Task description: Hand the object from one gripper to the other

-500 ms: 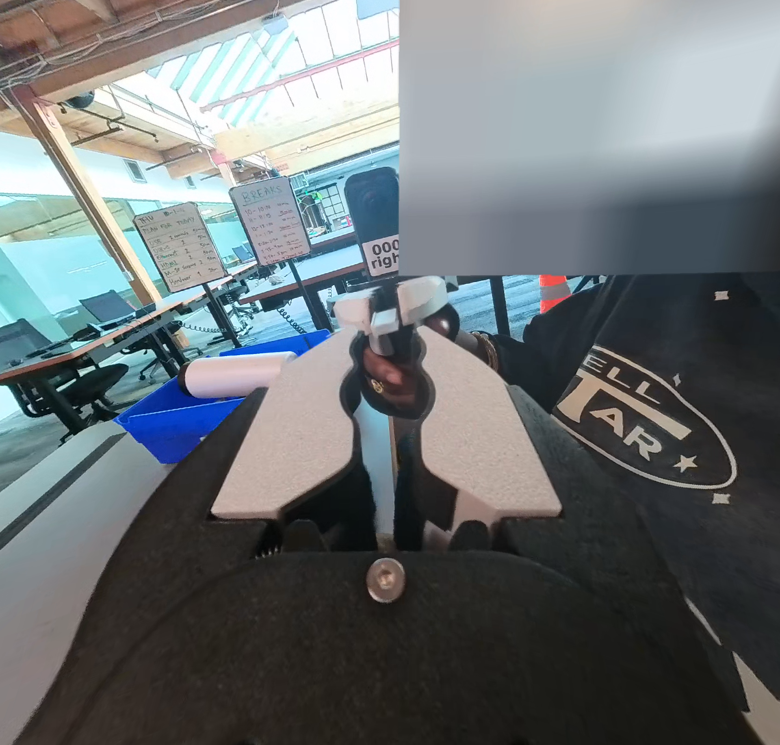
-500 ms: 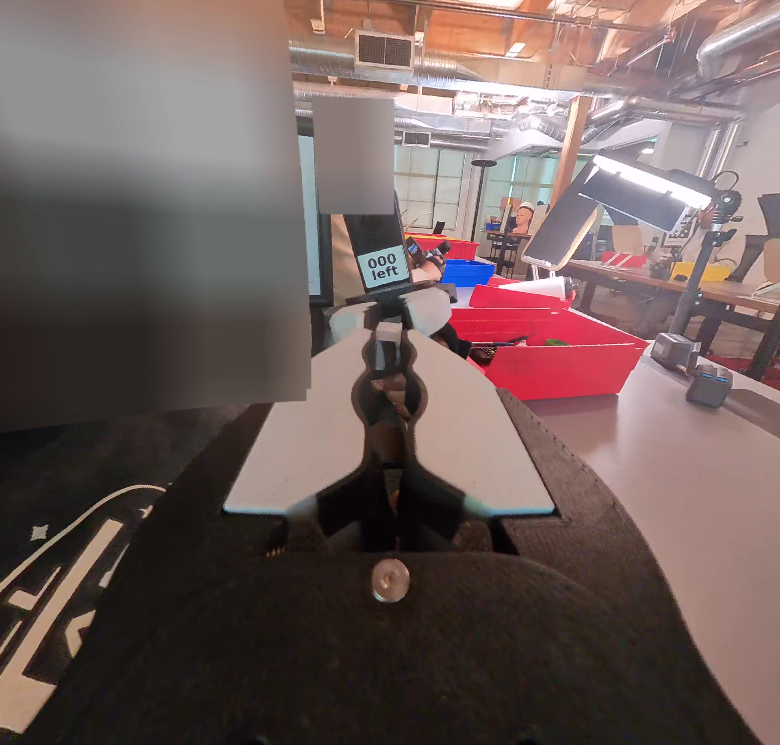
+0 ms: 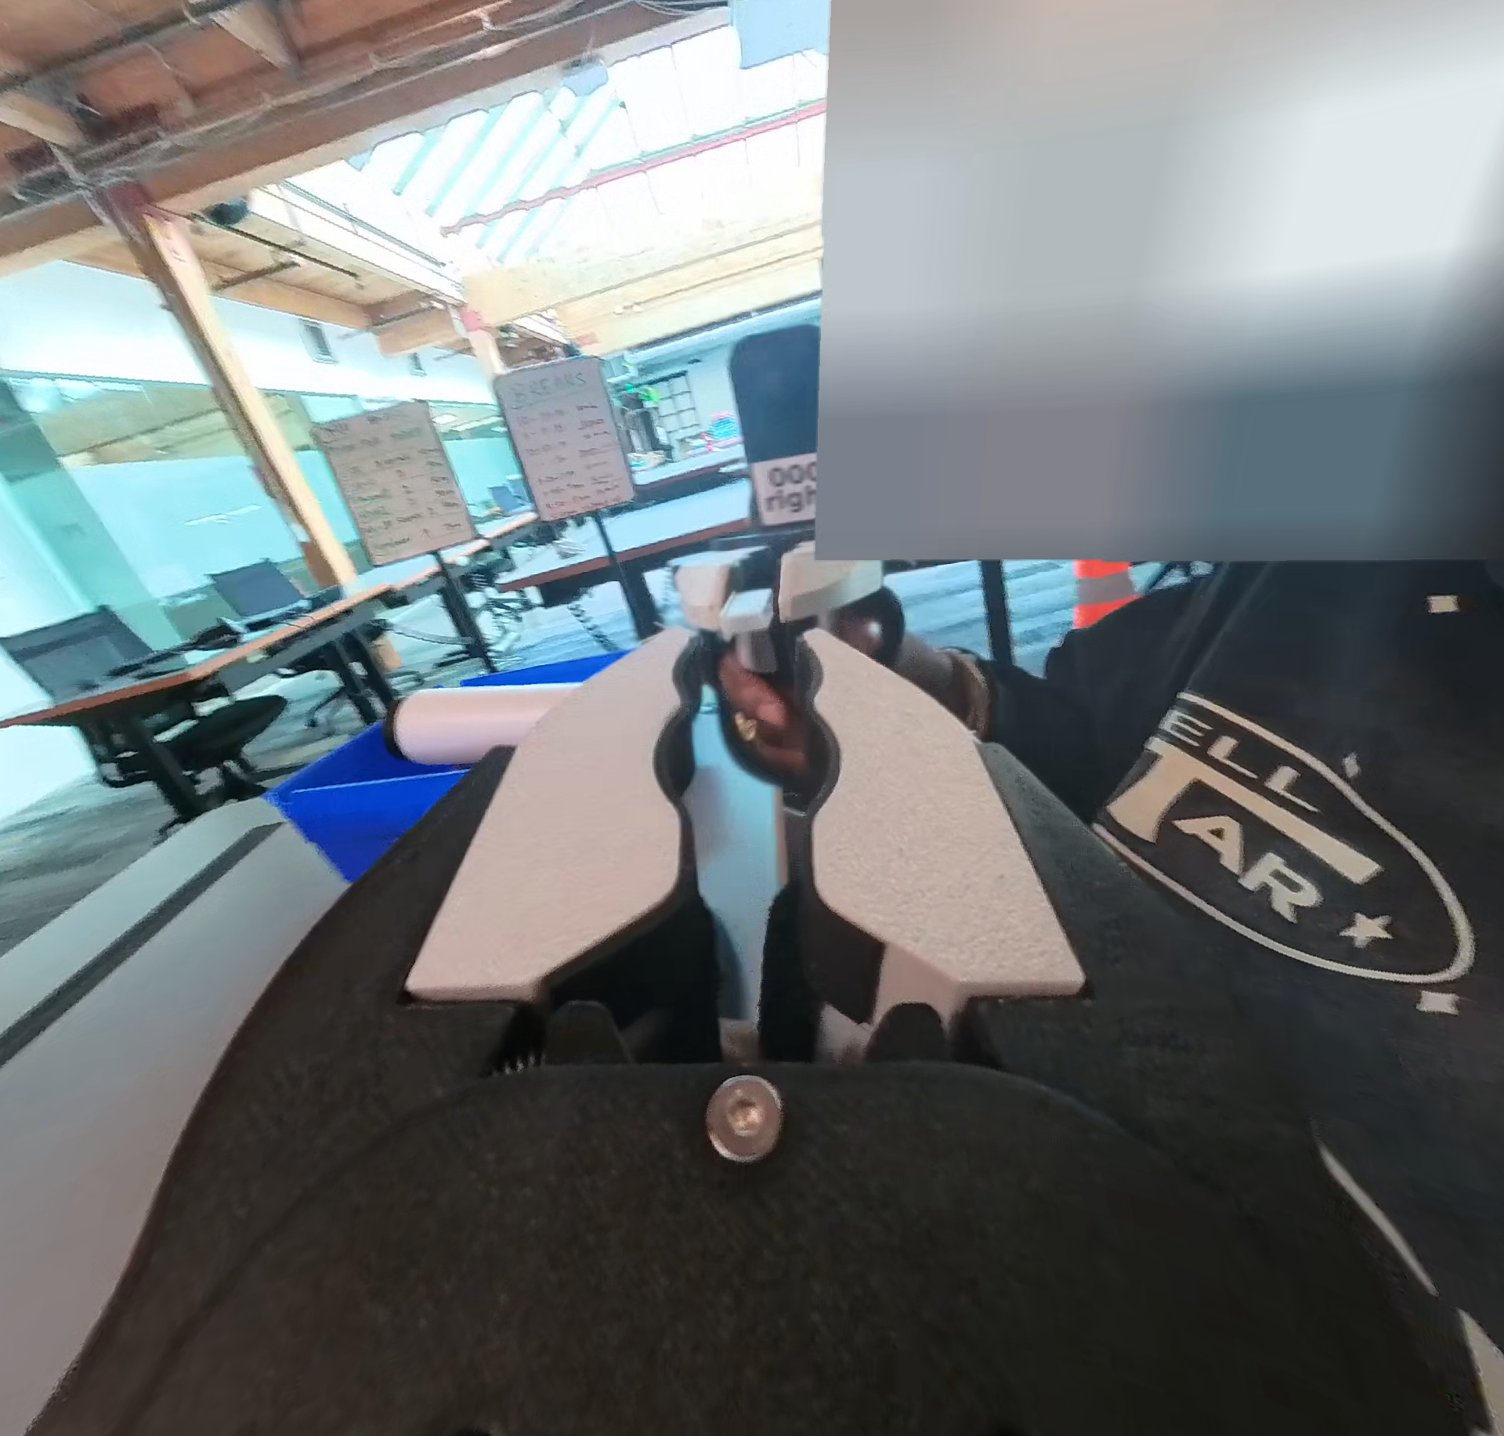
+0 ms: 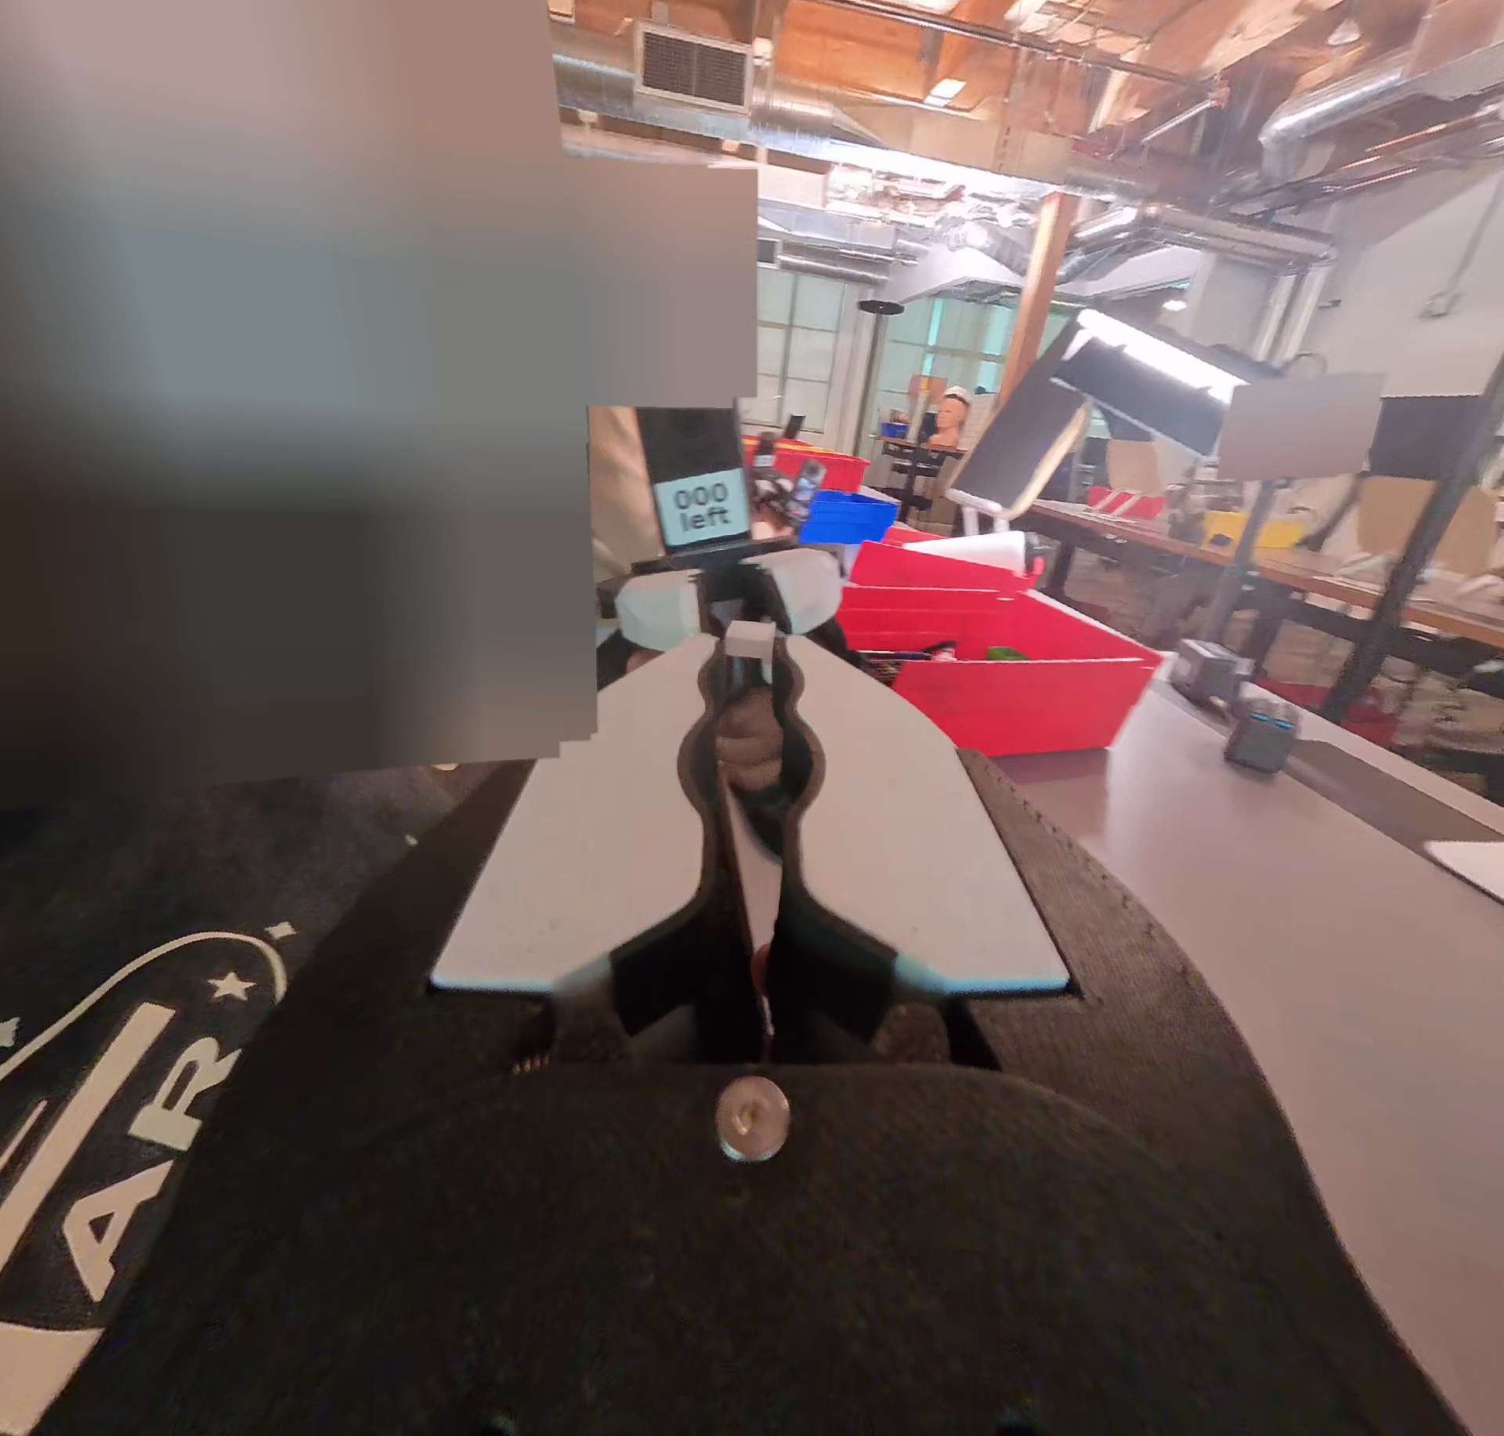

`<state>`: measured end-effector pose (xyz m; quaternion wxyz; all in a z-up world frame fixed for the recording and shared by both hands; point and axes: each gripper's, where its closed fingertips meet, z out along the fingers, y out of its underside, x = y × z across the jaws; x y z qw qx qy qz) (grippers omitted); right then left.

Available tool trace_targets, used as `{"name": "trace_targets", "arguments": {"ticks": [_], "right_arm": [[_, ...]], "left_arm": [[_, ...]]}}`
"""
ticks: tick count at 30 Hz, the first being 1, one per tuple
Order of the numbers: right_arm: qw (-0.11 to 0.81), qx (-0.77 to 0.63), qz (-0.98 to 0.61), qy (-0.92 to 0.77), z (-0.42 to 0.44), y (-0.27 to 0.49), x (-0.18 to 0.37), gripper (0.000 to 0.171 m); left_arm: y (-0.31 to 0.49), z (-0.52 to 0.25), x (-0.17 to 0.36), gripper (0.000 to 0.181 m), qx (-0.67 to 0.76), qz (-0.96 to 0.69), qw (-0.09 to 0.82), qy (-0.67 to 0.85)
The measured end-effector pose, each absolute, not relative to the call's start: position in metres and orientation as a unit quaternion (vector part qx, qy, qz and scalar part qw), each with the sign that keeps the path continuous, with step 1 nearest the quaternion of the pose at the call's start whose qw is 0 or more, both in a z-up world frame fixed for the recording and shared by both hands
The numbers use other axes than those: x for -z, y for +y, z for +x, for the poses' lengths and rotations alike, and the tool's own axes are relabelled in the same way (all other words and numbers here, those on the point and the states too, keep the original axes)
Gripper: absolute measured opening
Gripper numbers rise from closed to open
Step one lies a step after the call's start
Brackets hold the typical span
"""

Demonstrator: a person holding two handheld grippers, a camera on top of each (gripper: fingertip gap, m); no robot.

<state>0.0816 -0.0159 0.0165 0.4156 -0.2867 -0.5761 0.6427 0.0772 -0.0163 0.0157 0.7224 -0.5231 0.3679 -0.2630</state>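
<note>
White block (image 4: 749, 638) at right claw (image 4: 747, 655) tips, left claw (image 3: 749, 650) facing close

Blue bin (image 3: 366, 807) with white roll (image 3: 472, 728), two whiteboards (image 3: 561, 436) — red bins (image 4: 1017, 693) on grey table (image 4: 1221, 868)

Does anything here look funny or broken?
Nothing looks broken or spilled. One small oddity: a white roll lies sideways on top of the blue bin, sticking up above its rim rather than sitting down inside it.
</note>
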Motion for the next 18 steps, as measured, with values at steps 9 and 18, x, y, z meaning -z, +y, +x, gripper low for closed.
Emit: {"name": "trace_targets", "arguments": {"ticks": [9,18], "right_arm": [[0.678,-0.276,-0.502,-0.461,0.151,0.188,-0.024,0.011],[0.497,-0.147,-0.739,-0.430,0.185,0.298,0.102,0.011]], "left_arm": [[-0.002,-0.022,-0.065,0.063,0.080,-0.486,0.850,0.188],[-0.021,-0.075,-0.088,0.075,0.009,-0.461,0.879,0.125]]}}
